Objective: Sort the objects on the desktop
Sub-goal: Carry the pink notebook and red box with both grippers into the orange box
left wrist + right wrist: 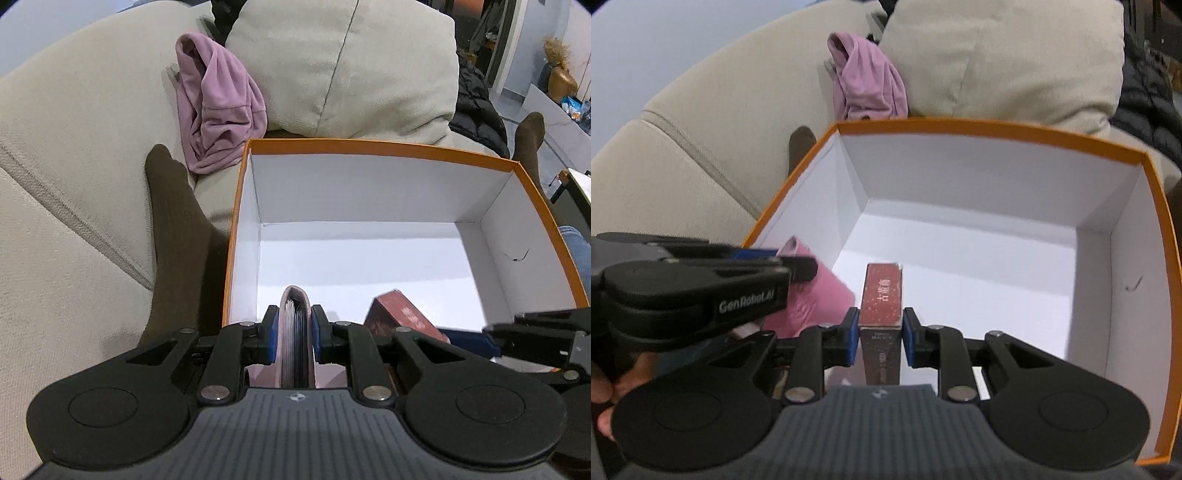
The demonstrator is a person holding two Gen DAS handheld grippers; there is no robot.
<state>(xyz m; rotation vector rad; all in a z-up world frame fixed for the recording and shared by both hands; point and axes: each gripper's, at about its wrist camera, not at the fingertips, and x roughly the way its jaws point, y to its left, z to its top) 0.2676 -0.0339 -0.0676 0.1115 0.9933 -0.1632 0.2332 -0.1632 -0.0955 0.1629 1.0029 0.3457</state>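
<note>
An orange box with a white inside lies open in front of both grippers. My left gripper is shut on a pink wallet held upright on edge, just over the box's near left corner. In the right wrist view the left gripper and the pink wallet show at the left. My right gripper is shut on a dark red carton with white print, low inside the box. The red carton and the right gripper also appear in the left wrist view.
The box rests on a beige sofa. A lilac cloth and a beige cushion lie behind it, with a black jacket at the right. A person's socked feet flank the box.
</note>
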